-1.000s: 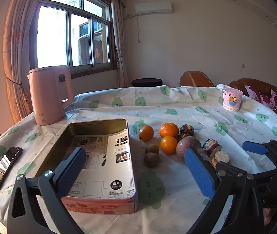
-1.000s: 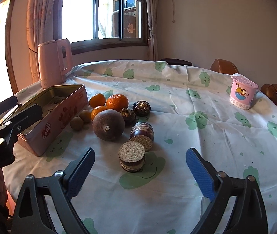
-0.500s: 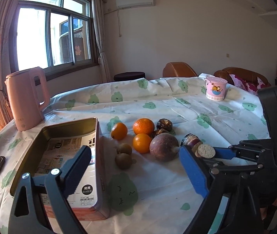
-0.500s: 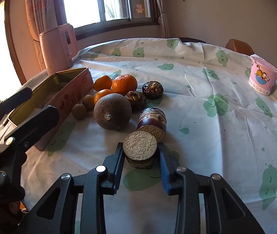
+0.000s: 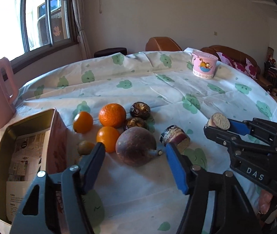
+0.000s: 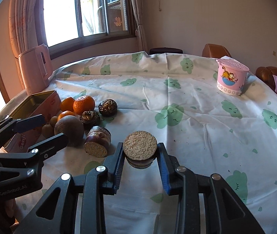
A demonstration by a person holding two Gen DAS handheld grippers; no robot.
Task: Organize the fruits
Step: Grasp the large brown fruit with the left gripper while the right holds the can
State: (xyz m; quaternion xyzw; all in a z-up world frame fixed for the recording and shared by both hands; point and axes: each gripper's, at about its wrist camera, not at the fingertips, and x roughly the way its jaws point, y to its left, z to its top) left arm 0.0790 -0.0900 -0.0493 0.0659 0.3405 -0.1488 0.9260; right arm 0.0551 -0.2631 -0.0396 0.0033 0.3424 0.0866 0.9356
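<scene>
The right hand-held gripper (image 6: pixel 140 159) has clamped the cut fruit piece (image 6: pixel 140 145) and raised it off the desk (image 6: pixel 196 117). The left hand-held gripper (image 5: pixel 134 163) is closing around the round brown fruit (image 5: pixel 135 146) beside the open tin (image 5: pixel 21 152), so both should go there next.

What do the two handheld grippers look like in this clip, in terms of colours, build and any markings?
Both are black plastic frames with triangular cut-outs and silver round bolts at the pivots, ending in two flat fingers lined with blue pads. The left gripper shows white lettering reading "GenRobot.AI" on its side in the right wrist view. The right gripper carries white letters "DAS" on its side in the left wrist view. No cables or sleeves are visible.
</scene>
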